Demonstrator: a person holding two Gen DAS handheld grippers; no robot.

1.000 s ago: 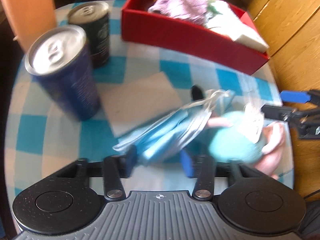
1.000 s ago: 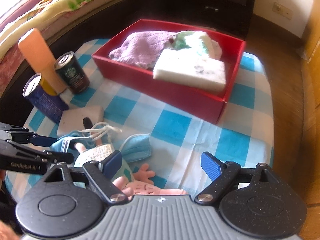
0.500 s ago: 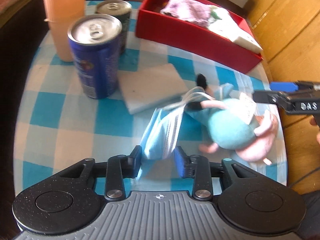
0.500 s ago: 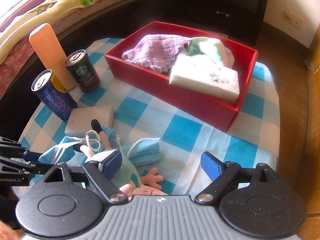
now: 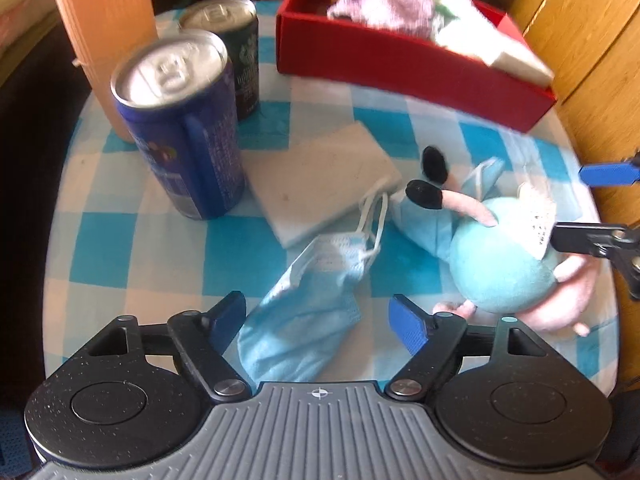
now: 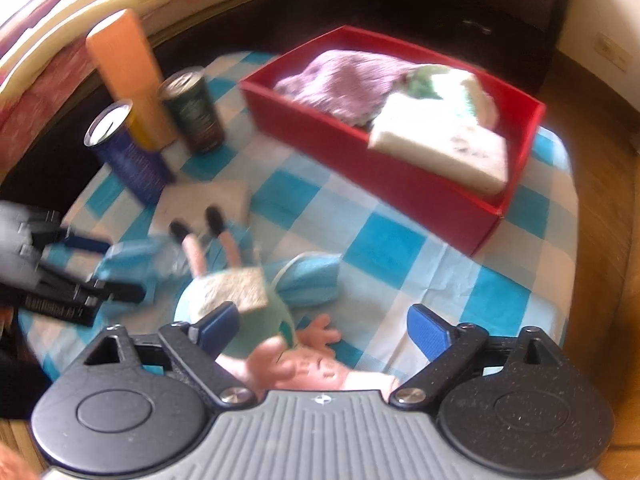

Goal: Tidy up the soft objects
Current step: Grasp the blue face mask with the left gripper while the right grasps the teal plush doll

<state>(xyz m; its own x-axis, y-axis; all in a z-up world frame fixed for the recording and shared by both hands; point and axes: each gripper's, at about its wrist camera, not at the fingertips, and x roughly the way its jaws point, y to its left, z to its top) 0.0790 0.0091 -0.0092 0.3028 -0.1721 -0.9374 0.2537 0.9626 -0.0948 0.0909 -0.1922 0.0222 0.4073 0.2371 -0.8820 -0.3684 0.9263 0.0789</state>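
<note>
A light blue face mask (image 5: 304,312) lies crumpled on the checked tablecloth (image 5: 120,240). My left gripper (image 5: 318,320) straddles it, its jaws opening and both pads clear of the fabric. A teal and pink plush toy (image 5: 500,264) lies to the right, partly over a second blue mask (image 6: 308,280). My right gripper (image 6: 324,328) hangs over the plush toy (image 6: 256,336) with the toy between its jaws, which are opening too. The red box (image 6: 400,184) at the back holds a purple cloth (image 6: 340,76) and a white sponge (image 6: 440,148).
A flat white sponge (image 5: 324,184) lies mid-table. A blue can (image 5: 180,120), a dark can (image 5: 232,64) and a tall orange bottle (image 5: 104,20) stand at the back left. The round table's edge drops to wooden floor (image 6: 600,240) on the right.
My left gripper has let go of the blue mask, which now lies loose between wide jaws. The right gripper's jaws have widened a little and its view has rolled.
</note>
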